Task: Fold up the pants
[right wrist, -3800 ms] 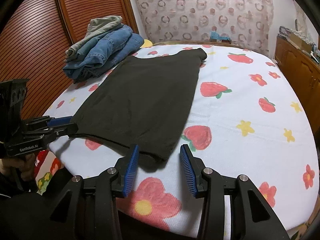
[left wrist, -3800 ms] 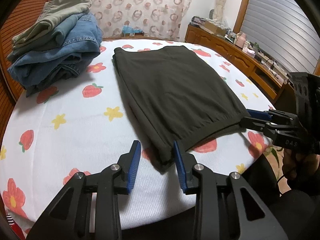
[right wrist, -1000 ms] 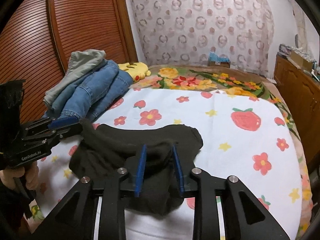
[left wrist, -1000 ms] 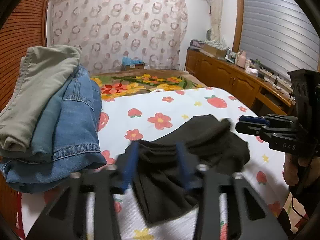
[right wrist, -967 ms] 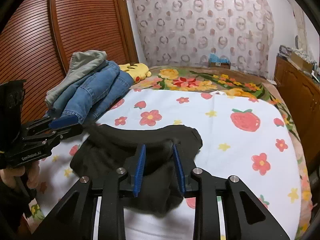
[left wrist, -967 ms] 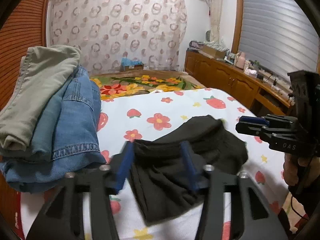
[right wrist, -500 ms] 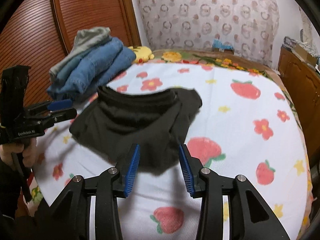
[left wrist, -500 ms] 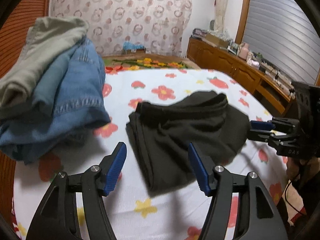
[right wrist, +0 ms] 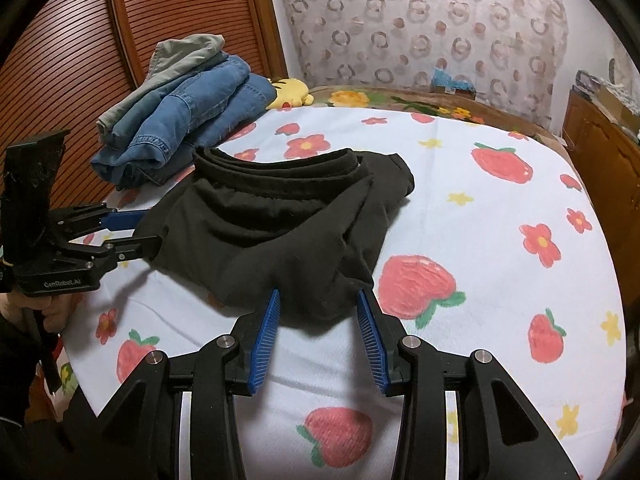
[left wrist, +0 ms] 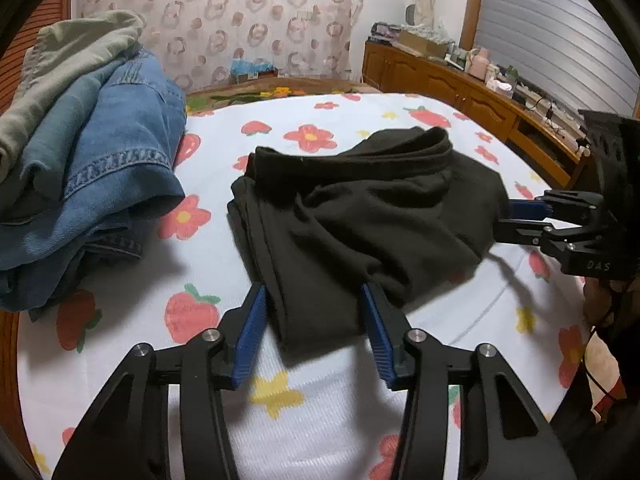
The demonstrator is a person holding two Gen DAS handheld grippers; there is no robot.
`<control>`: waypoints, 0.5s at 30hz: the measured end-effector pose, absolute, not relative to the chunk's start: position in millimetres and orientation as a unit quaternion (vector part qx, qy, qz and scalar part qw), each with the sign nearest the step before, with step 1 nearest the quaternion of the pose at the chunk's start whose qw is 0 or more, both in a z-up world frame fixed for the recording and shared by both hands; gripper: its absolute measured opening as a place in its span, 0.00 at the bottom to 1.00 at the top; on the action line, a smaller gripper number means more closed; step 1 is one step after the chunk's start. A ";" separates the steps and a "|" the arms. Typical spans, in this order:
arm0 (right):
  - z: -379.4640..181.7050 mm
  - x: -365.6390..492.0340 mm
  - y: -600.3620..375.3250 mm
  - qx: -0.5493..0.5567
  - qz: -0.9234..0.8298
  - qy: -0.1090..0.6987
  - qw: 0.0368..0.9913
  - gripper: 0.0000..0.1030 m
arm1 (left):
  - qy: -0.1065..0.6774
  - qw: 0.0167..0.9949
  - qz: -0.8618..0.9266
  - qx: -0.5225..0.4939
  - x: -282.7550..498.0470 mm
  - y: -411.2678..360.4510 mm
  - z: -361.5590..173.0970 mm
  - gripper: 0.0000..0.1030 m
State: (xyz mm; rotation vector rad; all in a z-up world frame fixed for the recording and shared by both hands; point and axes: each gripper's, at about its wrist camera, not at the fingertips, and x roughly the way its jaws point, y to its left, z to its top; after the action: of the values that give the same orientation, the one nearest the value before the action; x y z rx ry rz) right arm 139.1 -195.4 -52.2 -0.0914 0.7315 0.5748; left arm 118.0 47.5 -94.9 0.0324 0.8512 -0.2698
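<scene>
The black pants (left wrist: 360, 220) lie folded over on the strawberry-print bed sheet (left wrist: 320, 408), rumpled, with the waistband at the far side. My left gripper (left wrist: 314, 320) hangs low over the near left corner of the fold. Its jaws are closing, the corner lies between the blue pads (left wrist: 250, 336), and they do not press it. My right gripper (right wrist: 318, 320) stands open over the near right corner of the pants (right wrist: 280, 224), with cloth between its tips but not gripped. Each gripper also shows in the other's view, the right gripper (left wrist: 504, 220) and the left gripper (right wrist: 144, 230), at the pants' side edges.
A pile of blue jeans and green trousers (left wrist: 92, 152) sits on the bed just left of the black pants. A yellow plush toy (right wrist: 292, 90) lies behind the pile. A slatted wooden door (right wrist: 80, 60) stands left, a wooden cabinet (left wrist: 480, 100) right. A person's hand (right wrist: 52, 316) holds the left gripper.
Both grippers let go of the pants' end, which dropped onto the far half. Both then drew back toward the near fold and sank lower, with their jaws wider apart.
</scene>
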 end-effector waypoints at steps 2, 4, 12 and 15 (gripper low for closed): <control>-53.2 139.1 -193.6 -0.049 0.280 0.354 0.891 0.28 | 0.413 0.901 -0.129 0.015 119.5 49.4 -95.9 0.41; -51.4 136.7 -193.3 -0.057 0.283 0.349 0.892 0.17 | 0.412 0.902 -0.126 0.018 119.4 50.3 -94.7 0.26; -23.8 117.3 -211.7 -0.034 0.294 0.316 0.901 0.10 | 0.378 0.916 -0.133 0.005 103.9 56.6 -72.2 0.06; -18.0 100.8 -218.8 -0.033 0.303 0.314 0.899 0.10 | 0.366 0.920 -0.140 0.001 89.7 56.9 -61.0 0.06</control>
State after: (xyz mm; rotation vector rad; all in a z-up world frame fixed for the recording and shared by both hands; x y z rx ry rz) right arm 100.8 -218.8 -18.0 -0.0682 0.6501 0.6274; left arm 89.7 56.9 -61.0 0.0019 0.7528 -0.2878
